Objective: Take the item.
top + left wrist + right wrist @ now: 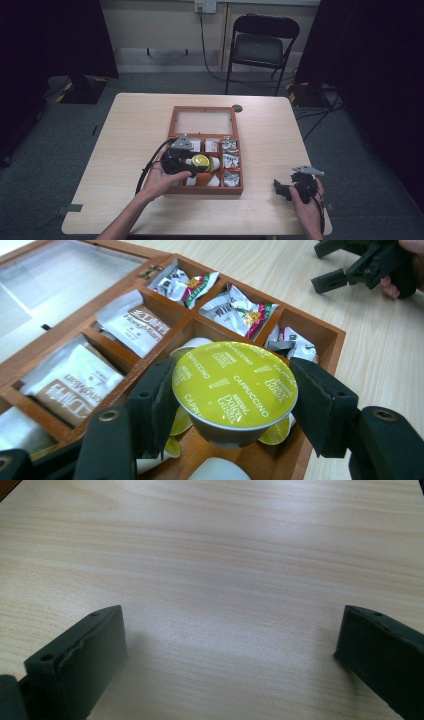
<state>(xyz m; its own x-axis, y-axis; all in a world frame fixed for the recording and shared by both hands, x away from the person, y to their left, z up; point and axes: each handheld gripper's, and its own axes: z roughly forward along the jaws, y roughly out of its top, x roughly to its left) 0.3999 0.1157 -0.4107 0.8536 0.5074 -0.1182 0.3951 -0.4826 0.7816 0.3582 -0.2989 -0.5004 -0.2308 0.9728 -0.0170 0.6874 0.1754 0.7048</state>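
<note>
A yellow-lidded coffee capsule [234, 387] marked CAPPUCCINO is clamped between the black jaws of my left gripper [232, 395], held just above the wooden box [327, 335]. From above, the capsule [201, 161] and the left gripper [192, 162] hover over the box's [205, 190] lower middle compartment. More yellow capsules [176, 422] lie under it in that compartment. My right gripper [230, 645] stands open over bare table, nothing between its jaws; it rests at the table's front right [287, 190], and across the table it appears as the right gripper [350, 265].
The box's glass lid [204, 121] lies open toward the far side. White tea packets [132, 322] and foil sachets [240, 312] fill the other compartments. A folding chair [260, 45] stands beyond the table. Bare tabletop [130, 130] spreads to the left and right of the box.
</note>
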